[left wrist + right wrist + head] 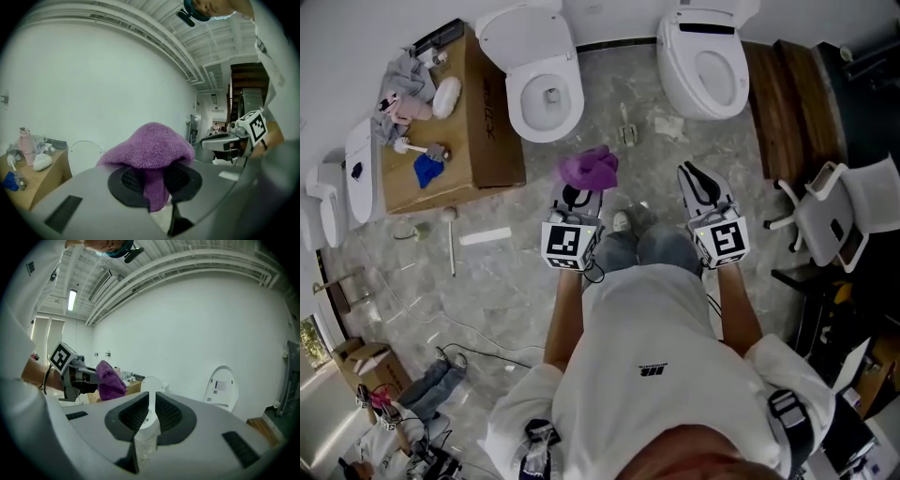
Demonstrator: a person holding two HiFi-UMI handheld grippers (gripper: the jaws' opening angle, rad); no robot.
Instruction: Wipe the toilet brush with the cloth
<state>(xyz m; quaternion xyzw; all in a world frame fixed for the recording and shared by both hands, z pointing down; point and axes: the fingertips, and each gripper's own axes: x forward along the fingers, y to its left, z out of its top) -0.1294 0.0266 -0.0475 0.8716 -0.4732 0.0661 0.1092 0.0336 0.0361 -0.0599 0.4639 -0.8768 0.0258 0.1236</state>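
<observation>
My left gripper [578, 195] is shut on a purple cloth [589, 167] that bunches over its jaws [149, 150] and hangs down between them. My right gripper [697, 180] is level with it to the right. Its jaws stand a narrow gap apart with nothing held [151, 408]. Both point toward the two toilets. A white-handled brush [414, 147] lies on the cardboard box [492, 141] at the far left, beside a blue rag [427, 170]. On the floor below the box lies a white stick with a round end [451, 239]. Neither gripper is near them.
Two white toilets [544, 89] [705, 66] stand ahead on the marble floor. Wooden planks [787, 103] and a white chair [844, 211] are on the right. Bottles and rags crowd the box top [408, 89]. Cables and clothing lie on the floor at lower left [441, 370].
</observation>
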